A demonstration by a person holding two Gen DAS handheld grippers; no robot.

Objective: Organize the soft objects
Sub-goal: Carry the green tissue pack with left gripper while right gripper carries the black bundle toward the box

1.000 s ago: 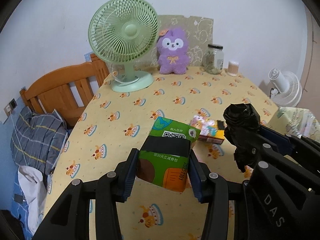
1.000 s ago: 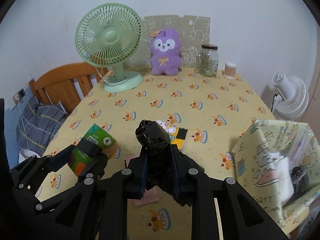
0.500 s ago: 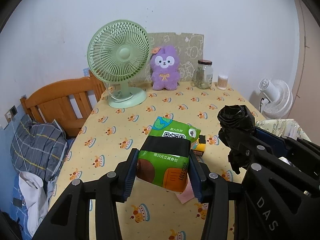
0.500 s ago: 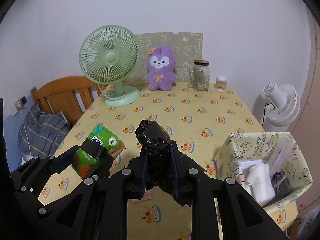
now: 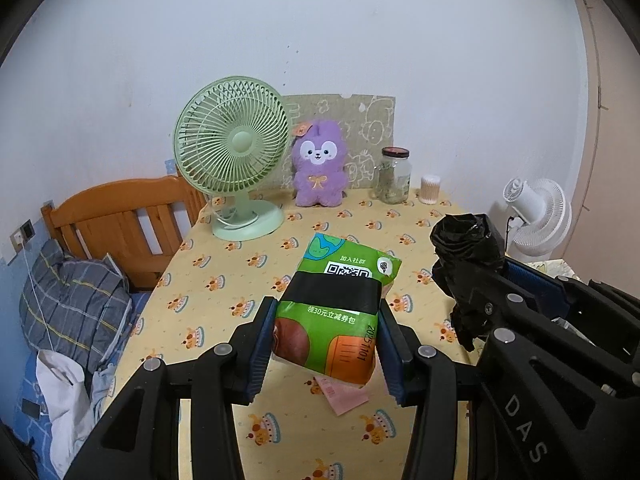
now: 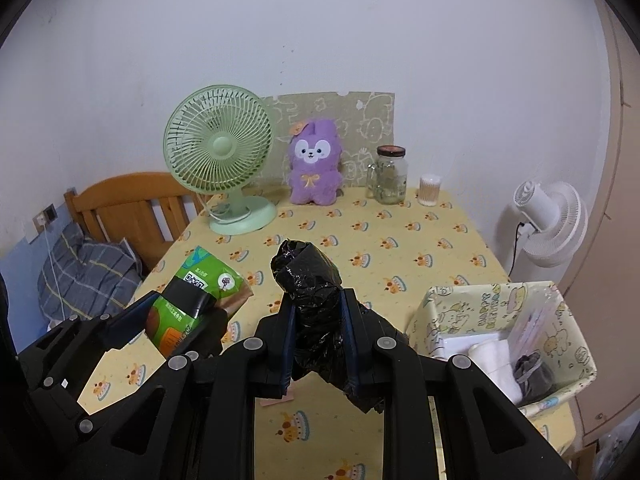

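A: Start big. What's the layout?

B: A table under a yellow cake-print tablecloth [image 6: 400, 248]. At its near right edge stands an open fabric storage bin with yellow cartoon print [image 6: 496, 300], with white folded cloth and something grey already inside. On the far side sit a pale green desk fan [image 6: 218, 152], a purple plush rabbit [image 6: 314, 164] and a glass jar [image 6: 388, 176].

A: And the two grippers?

B: Both are clear of the table and loaded. The left gripper [image 5: 326, 344] is about half open, its blue pads squeezing the sides of a green plastic pack of tissues [image 5: 340, 308], whose long axis runs away from the camera. The right gripper [image 6: 318, 336] is nearly closed, clamped on a crumpled black plastic-bag bundle [image 6: 310, 280] that stands up out of the jaws.

A: So which way to the bin?

B: To the right of both, and nearer than the far clutter. The right gripper is closer to it; I'd judge the black bundle the easier first drop. The left must cross farther right.

A: Anything smaller?

B: A pink slip of paper [image 5: 342, 396] lies on the cloth below the pack.
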